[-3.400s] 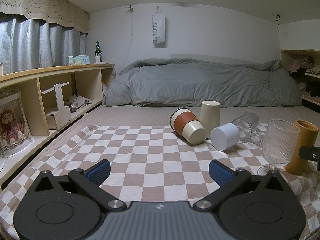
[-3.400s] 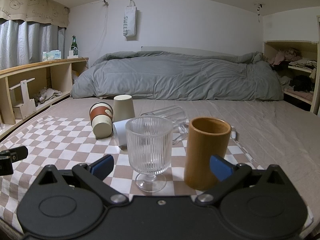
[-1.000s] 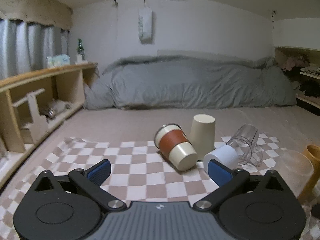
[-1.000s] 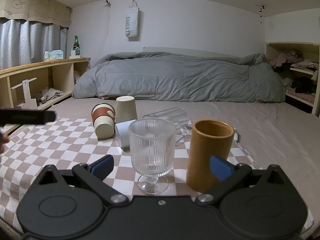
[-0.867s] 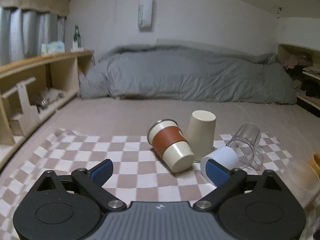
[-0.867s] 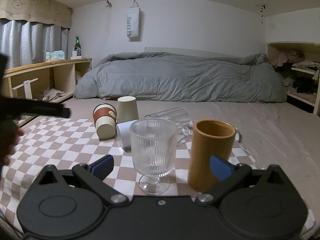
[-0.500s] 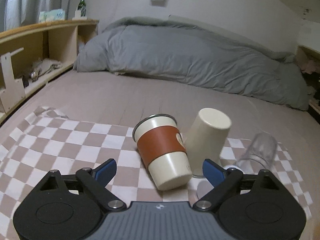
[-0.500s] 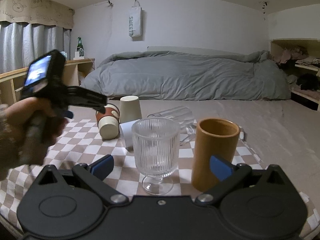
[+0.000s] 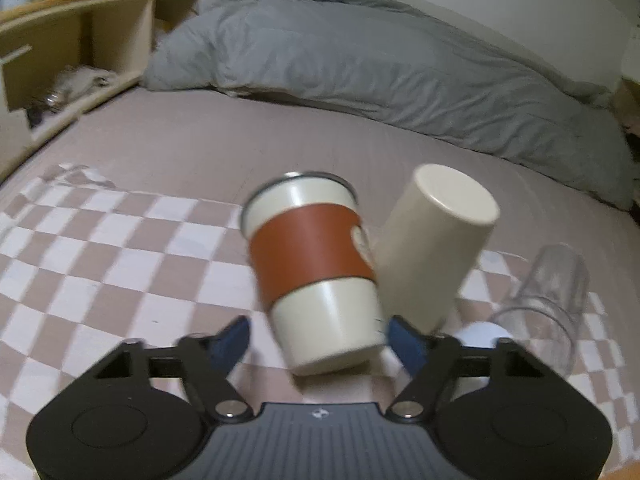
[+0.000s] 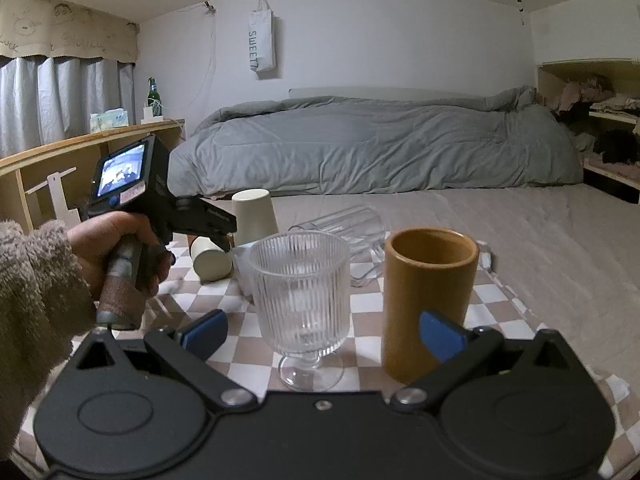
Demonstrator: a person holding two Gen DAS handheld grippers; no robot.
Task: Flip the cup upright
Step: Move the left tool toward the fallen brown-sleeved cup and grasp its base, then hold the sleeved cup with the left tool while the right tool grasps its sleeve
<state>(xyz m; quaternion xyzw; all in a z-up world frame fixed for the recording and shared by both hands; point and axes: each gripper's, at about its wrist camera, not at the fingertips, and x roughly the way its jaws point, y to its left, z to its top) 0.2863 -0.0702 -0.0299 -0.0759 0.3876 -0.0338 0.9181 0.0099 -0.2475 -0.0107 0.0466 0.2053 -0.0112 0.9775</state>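
Note:
A cream cup with a rust-brown sleeve (image 9: pixel 316 268) lies on its side on the checkered cloth (image 9: pixel 120 264), base toward me, rim away. My left gripper (image 9: pixel 320 340) is open, its blue fingertips on either side of the cup's base, not touching. The cup's base also shows in the right wrist view (image 10: pixel 210 262), behind the hand-held left gripper. My right gripper (image 10: pixel 322 330) is open and empty, just behind a ribbed stemmed glass (image 10: pixel 302 292) and a brown wooden cup (image 10: pixel 428 296), both upright.
A cream cup (image 9: pixel 436 240) stands upside down, touching the sleeved cup's right side. A white cup (image 9: pixel 482 332) and a clear glass (image 9: pixel 548 304) lie on their sides to the right. A grey duvet (image 9: pixel 380 76) lies behind, wooden shelves (image 9: pixel 80 44) at left.
My left gripper has moved forward and down onto the cloth until its open fingertips flank the sleeved cup's base. The right gripper has stayed almost still.

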